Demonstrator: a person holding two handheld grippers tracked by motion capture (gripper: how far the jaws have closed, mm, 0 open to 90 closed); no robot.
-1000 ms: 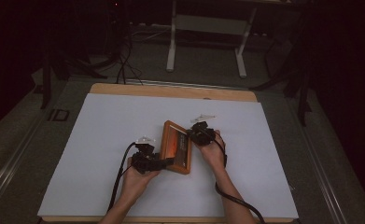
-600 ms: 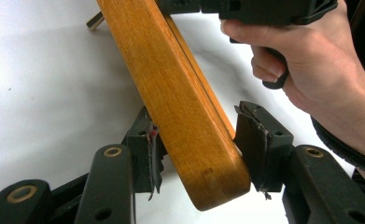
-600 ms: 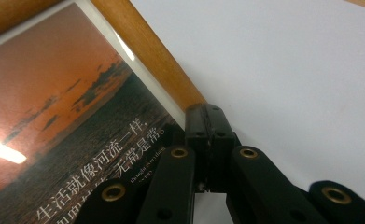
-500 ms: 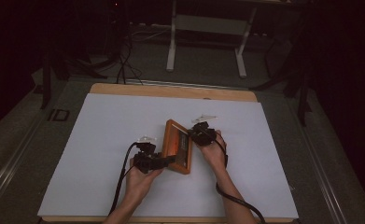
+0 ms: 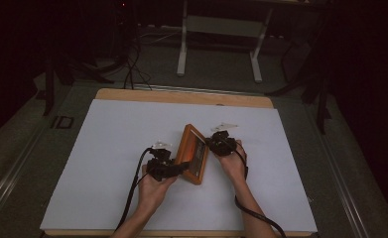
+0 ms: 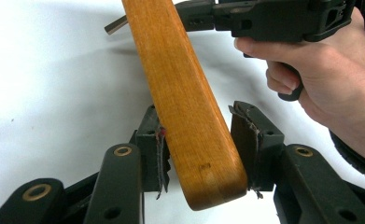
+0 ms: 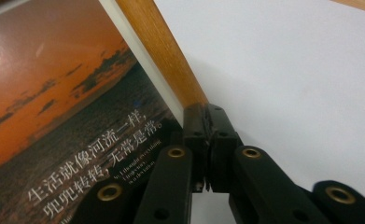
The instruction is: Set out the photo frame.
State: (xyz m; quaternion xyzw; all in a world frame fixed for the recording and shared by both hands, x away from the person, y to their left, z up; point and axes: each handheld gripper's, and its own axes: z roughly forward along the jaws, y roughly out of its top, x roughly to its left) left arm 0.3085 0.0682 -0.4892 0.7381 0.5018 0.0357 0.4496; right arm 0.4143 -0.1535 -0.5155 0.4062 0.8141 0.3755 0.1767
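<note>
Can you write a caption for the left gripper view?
Left gripper jaws straddle the orange wooden picture frame on edge.

The picture frame is orange-brown wood; its photo shows an orange sunset with white writing. The desk is white.

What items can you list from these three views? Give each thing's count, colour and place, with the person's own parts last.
Picture frame: one, orange-brown wood, holding a sunset print with white writing, tilted up at mid-table between the two grippers.
Table: one, white top with wooden edge, centre of the high view.
Stand legs: one pair, pale grey, on the floor beyond the table.
Left gripper: one, black, fingers either side of the frame's near edge, a gap at one finger.
Right gripper: one, black, fingers shut at the frame's rim.
Hands: two, at the table's near edge.
</note>
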